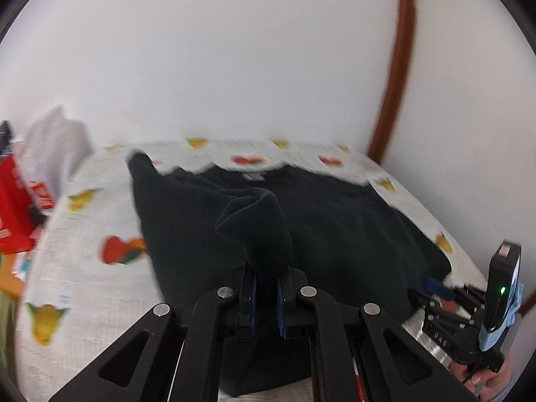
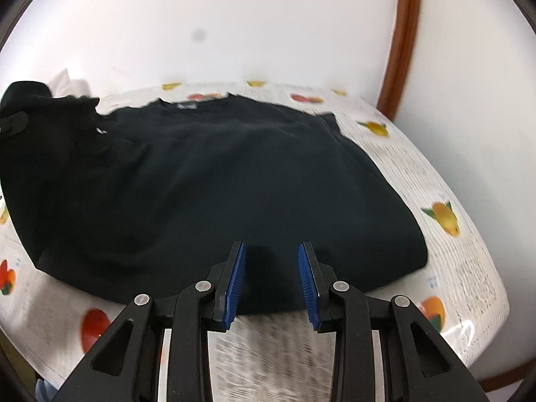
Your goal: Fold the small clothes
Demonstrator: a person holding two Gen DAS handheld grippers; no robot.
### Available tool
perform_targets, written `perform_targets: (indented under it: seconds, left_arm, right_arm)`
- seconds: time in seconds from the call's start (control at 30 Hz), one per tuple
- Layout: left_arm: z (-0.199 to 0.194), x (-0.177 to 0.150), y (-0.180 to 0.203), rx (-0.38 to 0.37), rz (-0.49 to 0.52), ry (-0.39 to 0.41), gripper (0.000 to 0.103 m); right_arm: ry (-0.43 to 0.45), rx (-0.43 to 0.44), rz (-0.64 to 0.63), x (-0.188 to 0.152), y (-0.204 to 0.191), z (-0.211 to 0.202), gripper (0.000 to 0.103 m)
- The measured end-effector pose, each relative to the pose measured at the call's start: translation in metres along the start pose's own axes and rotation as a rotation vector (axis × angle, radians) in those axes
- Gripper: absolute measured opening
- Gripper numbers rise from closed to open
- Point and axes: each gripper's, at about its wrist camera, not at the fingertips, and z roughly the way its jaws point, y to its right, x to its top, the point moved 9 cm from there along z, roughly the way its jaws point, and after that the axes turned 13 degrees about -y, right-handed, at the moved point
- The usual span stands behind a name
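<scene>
A black shirt [image 2: 217, 174] lies spread on a table with a fruit-print cloth [image 2: 445, 251], collar at the far side. My left gripper [image 1: 266, 281] is shut on a bunched fold of the black shirt [image 1: 258, 231] and holds it raised above the rest of the shirt. My right gripper [image 2: 272, 261] is open, its blue pads [image 2: 234, 284] over the shirt's near hem, with nothing between them. The right gripper also shows in the left wrist view [image 1: 439, 296] at the shirt's right edge. A raised part of the shirt shows at far left in the right wrist view [image 2: 30, 107].
A red box [image 1: 13, 214] and a white plastic bag [image 1: 50, 147] stand at the table's left side. A white wall [image 1: 234, 67] rises behind the table. A brown door frame [image 1: 398, 67] runs up at the right. The table's right edge [image 2: 495, 305] drops off nearby.
</scene>
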Motion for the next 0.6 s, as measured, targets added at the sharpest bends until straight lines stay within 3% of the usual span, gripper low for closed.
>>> perform_targets:
  seconds: [0.27,0.43,0.6]
  left_arm:
    - [0.057,-0.032,0.01,-0.093,-0.012,-0.176,0.009]
    - [0.055,-0.043,0.008,-0.15,-0.021,-0.215,0.017]
    - [0.044,-0.052,0.011,-0.128,0.017,-0.211,0.022]
  right_arm:
    - [-0.013,0.012,-0.015,-0.007,0.002,-0.001,0.032]
    - [0.001,0.044,-0.035,0.006,-0.014,-0.01,0.033]
    - [0.009,0.066,-0.056,0.014,-0.032,-0.018,0.034]
